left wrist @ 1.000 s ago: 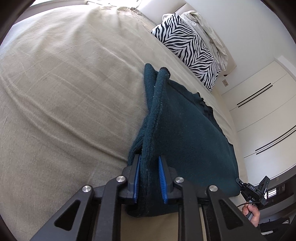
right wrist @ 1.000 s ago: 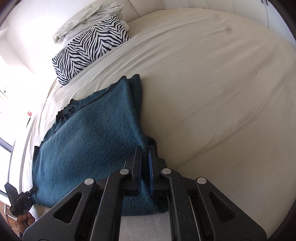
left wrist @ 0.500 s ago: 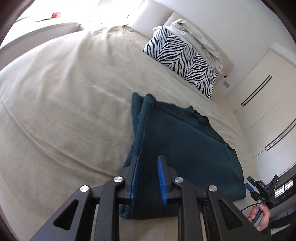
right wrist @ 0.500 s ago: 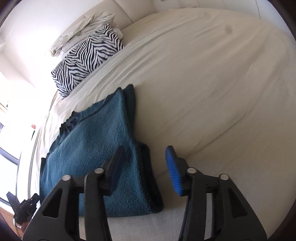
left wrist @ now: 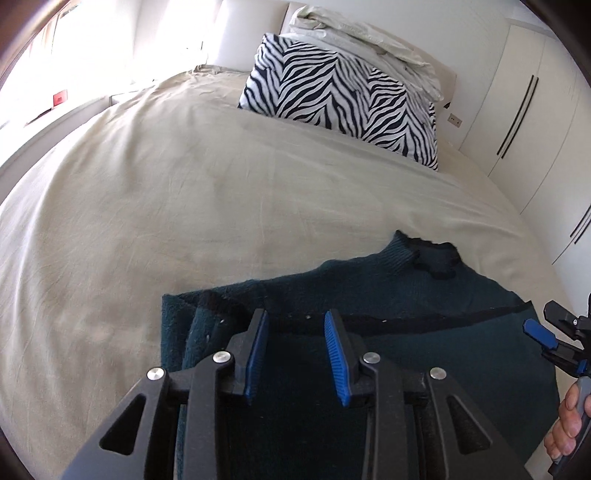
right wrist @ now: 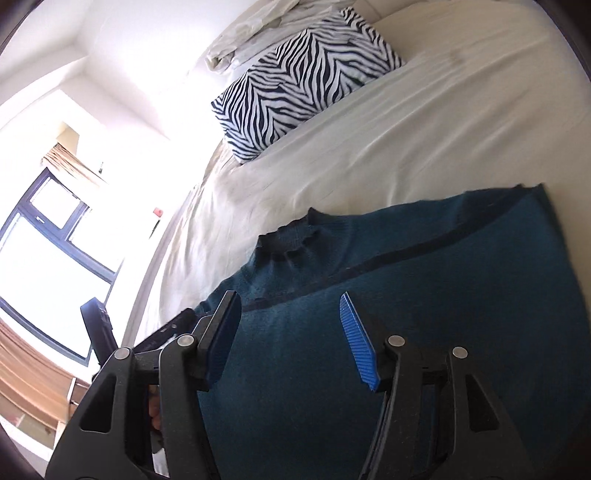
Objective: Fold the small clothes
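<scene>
Teal sweater [left wrist: 424,295] lying flat on the beige bedsheet [left wrist: 184,206], in the near part of the bed, folded across itself with a dark seam line running along the upper layer. Collar [left wrist: 430,254] pointing toward the head of the bed. Left edge of the garment doubled, with a thick fold standing slightly proud of the sheet just left of the left gripper [left wrist: 295,354].

Left gripper above the sweater, jaws opening, blue pads apart with only the fabric surface seen below them; nothing pinched. Released.

Right gripper [right wrist: 291,339] likewise over the sweater [right wrist: 424,295], jaws parted wide, blue pads well clear of each other, no cloth between them. Released. Also seen at the right border of the left wrist view [left wrist: 554,339], just past the sweater's right edge, with fingers of the holding hand [left wrist: 567,424] below it.

Far edge of the sweater ends well short of the zebra-print pillow [left wrist: 343,96]; broad bare stretch of sheet between the two. Crumpled white bedding [left wrist: 369,33] piled behind the pillow against the headboard. Wide open sheet to the left of the garment, lightly wrinkled. White wardrobe doors [left wrist: 532,110] beyond the bed's right side; window [right wrist: 48,240] beyond the opposite side in the right wrist view. Near edge of the sweater hidden under both gripper bodies.
</scene>
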Tool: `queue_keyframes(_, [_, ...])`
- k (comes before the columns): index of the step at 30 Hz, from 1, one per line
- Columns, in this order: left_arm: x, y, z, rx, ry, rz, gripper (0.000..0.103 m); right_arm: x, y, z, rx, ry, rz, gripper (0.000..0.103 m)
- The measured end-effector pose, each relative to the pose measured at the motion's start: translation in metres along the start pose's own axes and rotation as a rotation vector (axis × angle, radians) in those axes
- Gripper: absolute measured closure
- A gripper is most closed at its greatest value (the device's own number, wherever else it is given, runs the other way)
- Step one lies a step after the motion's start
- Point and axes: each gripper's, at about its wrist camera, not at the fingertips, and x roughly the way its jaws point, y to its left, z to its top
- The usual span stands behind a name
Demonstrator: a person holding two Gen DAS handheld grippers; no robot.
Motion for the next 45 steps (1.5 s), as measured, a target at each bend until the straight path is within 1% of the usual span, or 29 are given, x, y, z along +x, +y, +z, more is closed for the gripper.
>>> queue_keyframes(1, [0.008,0.011,-0.005,-0.035,0.011,-0.016,0.067,0.015,-0.002,0.002,0.021,0.024,0.003,0.048])
queue_keyframes(2, [0.009,0.023,-0.008,-0.072,-0.015,-0.067,0.067,0.03,-0.007,0.003,0.041,0.044,-0.015,0.048])
queue_keyframes(3, [0.009,0.031,-0.012,-0.105,-0.029,-0.111,0.067,0.041,-0.016,0.003,0.064,0.05,-0.039,0.052])
queue_keyframes(4, [0.008,0.036,-0.012,-0.128,-0.028,-0.138,0.067,0.046,-0.026,0.003,0.085,0.041,-0.027,0.061])
queue_keyframes(6, [0.009,0.039,-0.012,-0.136,-0.027,-0.158,0.068,0.043,-0.051,0.005,0.157,-0.005,0.017,0.073])
queue_keyframes(8, [0.009,0.038,-0.014,-0.127,-0.036,-0.156,0.068,0.03,-0.081,0.007,0.268,-0.064,0.086,0.073])
queue_keyframes(9, [0.009,0.036,-0.015,-0.122,-0.041,-0.152,0.068,0.02,-0.093,0.009,0.295,-0.097,0.084,0.074])
queue_keyframes(11, [0.009,0.033,-0.016,-0.108,-0.046,-0.139,0.068,0.003,-0.11,0.014,0.314,-0.155,0.049,0.074])
queue_keyframes(12, [0.009,0.032,-0.016,-0.1,-0.047,-0.131,0.068,-0.004,-0.117,0.017,0.327,-0.171,0.047,0.074])
queue_keyframes(13, [0.01,0.03,-0.015,-0.095,-0.048,-0.126,0.068,-0.01,-0.122,0.019,0.333,-0.184,0.025,0.073])
queue_keyframes(15, [0.009,0.031,-0.017,-0.091,-0.05,-0.124,0.068,-0.024,-0.128,0.024,0.33,-0.22,-0.065,0.073])
queue_keyframes(17, [0.009,0.031,-0.017,-0.091,-0.054,-0.126,0.068,-0.037,-0.137,0.025,0.368,-0.237,-0.107,0.073])
queue_keyframes(18, [0.01,0.03,-0.017,-0.089,-0.056,-0.124,0.068,-0.043,-0.136,0.025,0.374,-0.239,-0.133,0.07])
queue_keyframes(20, [0.009,0.029,-0.017,-0.081,-0.059,-0.116,0.068,-0.051,-0.122,0.022,0.322,-0.232,-0.159,0.067])
queue_keyframes(21, [0.01,0.028,-0.018,-0.077,-0.062,-0.111,0.068,-0.052,-0.109,0.019,0.284,-0.211,-0.148,0.063])
queue_keyframes(22, [0.01,0.027,-0.018,-0.072,-0.063,-0.106,0.068,-0.053,-0.093,0.014,0.25,-0.188,-0.12,0.059])
queue_keyframes(24, [0.01,0.025,-0.018,-0.066,-0.066,-0.099,0.068,-0.049,-0.057,-0.004,0.174,-0.135,-0.056,0.058])
queue_keyframes(26, [0.009,0.024,-0.018,-0.06,-0.066,-0.092,0.068,-0.028,-0.016,-0.025,0.095,-0.06,0.006,0.058])
queue_keyframes(28, [0.009,0.024,-0.018,-0.059,-0.066,-0.092,0.068,-0.005,0.018,-0.049,0.038,0.034,0.081,0.058])
queue_keyframes(31, [0.009,0.025,-0.019,-0.061,-0.067,-0.094,0.068,0.026,0.05,-0.092,0.005,0.165,0.18,0.058])
queue_keyframes(32, [0.009,0.025,-0.019,-0.06,-0.067,-0.094,0.068,0.036,0.057,-0.104,-0.016,0.198,0.189,0.058])
queue_keyframes(33, [0.009,0.025,-0.019,-0.059,-0.067,-0.093,0.068,0.043,0.06,-0.116,-0.029,0.219,0.174,0.058])
queue_keyframes(34, [0.009,0.025,-0.019,-0.058,-0.068,-0.093,0.068,0.049,0.058,-0.125,-0.025,0.236,0.149,0.06])
queue_keyframes(35, [0.009,0.025,-0.019,-0.057,-0.068,-0.092,0.068,0.051,0.051,-0.128,-0.008,0.23,0.152,0.062])
queue_keyframes(37, [0.009,0.025,-0.019,-0.057,-0.069,-0.092,0.068,0.044,0.036,-0.126,0.046,0.197,0.199,0.066])
queue_keyframes(39, [0.009,0.025,-0.019,-0.056,-0.07,-0.091,0.068,0.032,0.017,-0.117,0.109,0.144,0.217,0.066])
queue_keyframes(42, [0.009,0.024,-0.019,-0.056,-0.07,-0.09,0.068,-0.001,-0.022,-0.108,0.2,0.044,0.218,0.066])
queue_keyframes(44, [0.009,0.024,-0.019,-0.055,-0.071,-0.09,0.068,-0.024,-0.048,-0.104,0.253,-0.027,0.2,0.068])
queue_keyframes(45, [0.009,0.024,-0.019,-0.056,-0.07,-0.091,0.068,-0.037,-0.059,-0.103,0.274,-0.06,0.176,0.069])
